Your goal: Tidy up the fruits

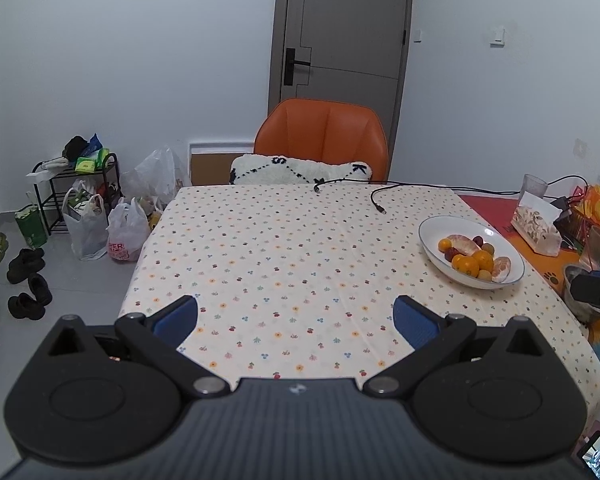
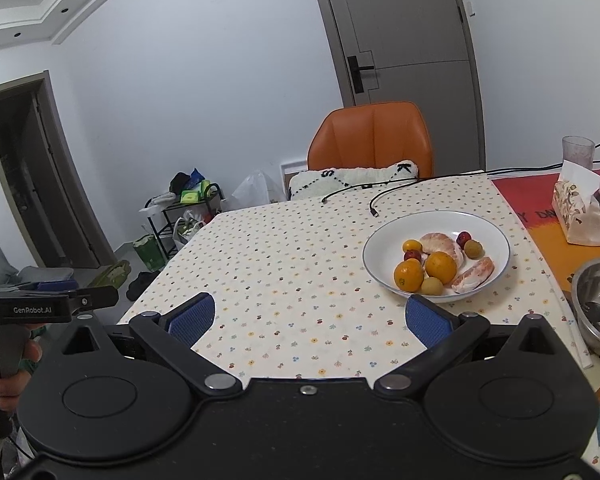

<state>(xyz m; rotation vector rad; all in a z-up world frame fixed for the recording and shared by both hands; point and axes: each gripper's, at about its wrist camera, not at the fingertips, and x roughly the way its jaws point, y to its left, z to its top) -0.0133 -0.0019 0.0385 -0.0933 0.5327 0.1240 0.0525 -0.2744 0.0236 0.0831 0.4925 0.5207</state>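
A white plate holds several fruits: two oranges, peeled citrus pieces, small red and green fruits. It sits on the dotted tablecloth, and it shows at the right in the left wrist view. My right gripper is open and empty above the cloth, with the plate just beyond its right finger. My left gripper is open and empty over the cloth, well left of the plate.
An orange chair with a white cushion stands at the far side. Two black cables lie on the cloth behind the plate. A tissue pack, a cup and a metal bowl stand at the right. Bags and shoes lie on the floor at the left.
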